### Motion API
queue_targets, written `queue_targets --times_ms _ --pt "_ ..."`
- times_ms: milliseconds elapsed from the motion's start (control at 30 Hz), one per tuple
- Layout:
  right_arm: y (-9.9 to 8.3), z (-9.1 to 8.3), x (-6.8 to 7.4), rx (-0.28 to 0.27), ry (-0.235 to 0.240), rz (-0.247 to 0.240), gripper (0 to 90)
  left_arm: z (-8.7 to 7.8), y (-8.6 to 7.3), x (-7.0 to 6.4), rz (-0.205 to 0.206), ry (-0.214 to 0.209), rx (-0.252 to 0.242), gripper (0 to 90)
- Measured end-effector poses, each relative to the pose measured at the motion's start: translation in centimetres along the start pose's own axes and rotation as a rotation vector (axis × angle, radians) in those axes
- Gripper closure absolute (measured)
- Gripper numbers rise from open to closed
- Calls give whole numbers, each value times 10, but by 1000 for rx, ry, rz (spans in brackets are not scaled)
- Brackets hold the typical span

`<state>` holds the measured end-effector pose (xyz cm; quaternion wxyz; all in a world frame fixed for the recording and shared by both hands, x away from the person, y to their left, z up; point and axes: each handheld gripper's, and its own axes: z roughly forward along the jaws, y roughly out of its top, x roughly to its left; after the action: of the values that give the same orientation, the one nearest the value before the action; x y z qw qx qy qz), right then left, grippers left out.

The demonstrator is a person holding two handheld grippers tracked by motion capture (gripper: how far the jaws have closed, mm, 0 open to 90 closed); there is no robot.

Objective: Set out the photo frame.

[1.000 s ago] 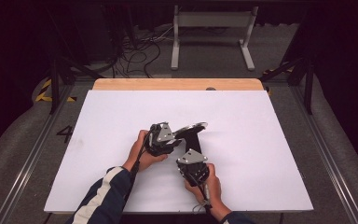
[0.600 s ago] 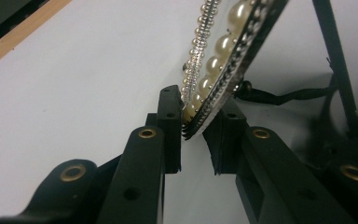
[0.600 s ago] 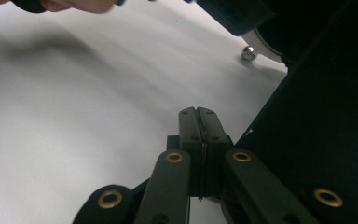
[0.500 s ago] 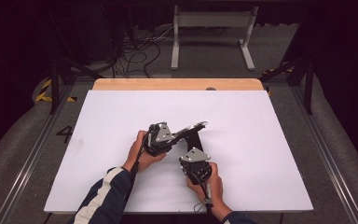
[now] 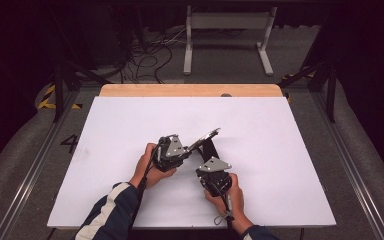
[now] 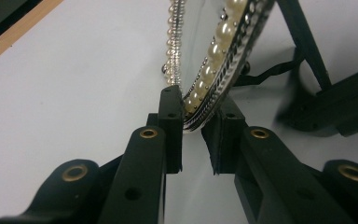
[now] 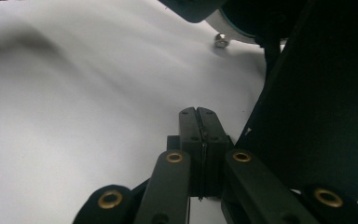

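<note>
While the pearl-rimmed mirror (image 6: 214,56) is gripped at its edge by the left tongs (image 6: 193,126) above the tabletop (image 5: 280,150), the right tongs (image 7: 198,116) are pressed together, empty, just beside its black stand (image 7: 317,107).

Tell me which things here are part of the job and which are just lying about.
In the job: the pearl-edged frame, gripped at its rim by the left gripper; its black stand; the right gripper, shut beside the stand.

Lying about: cables and a grey rack on the floor behind the table.
</note>
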<state>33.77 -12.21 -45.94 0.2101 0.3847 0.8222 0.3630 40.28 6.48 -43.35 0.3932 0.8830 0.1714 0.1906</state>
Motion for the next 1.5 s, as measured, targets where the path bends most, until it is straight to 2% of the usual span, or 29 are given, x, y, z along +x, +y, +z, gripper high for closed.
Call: queue_targets --times_ms 200,467,567,633,700,1167,1233,1367,1500 --pt "-2 -1 -14 6 44 30 900 -2 -1 -4 24 7 -5 774" --pt "-4 -3 -23 -1 79 35 900 -3 0 -5 21 -6 -24 755" --pt "-5 -4 -27 -2 75 45 900 -2 2 -7 23 -12 -36 754" --pt "-6 -5 -28 -1 73 52 900 0 2 -8 48 -11 -35 756" --pt "-7 -5 -31 -5 60 58 900 2 2 -8 55 -13 -44 758" --pt "-9 -7 -40 1 65 65 900 2 7 -17 114 7 -26 762" --pt "-9 -8 -41 2 61 61 900 1 8 -19 97 1 -26 756" --pt "-10 -10 -44 3 65 59 900 1 9 -22 106 -3 -22 755" --pt "-11 -10 -46 4 76 51 900 0 9 -25 97 -7 -25 749"
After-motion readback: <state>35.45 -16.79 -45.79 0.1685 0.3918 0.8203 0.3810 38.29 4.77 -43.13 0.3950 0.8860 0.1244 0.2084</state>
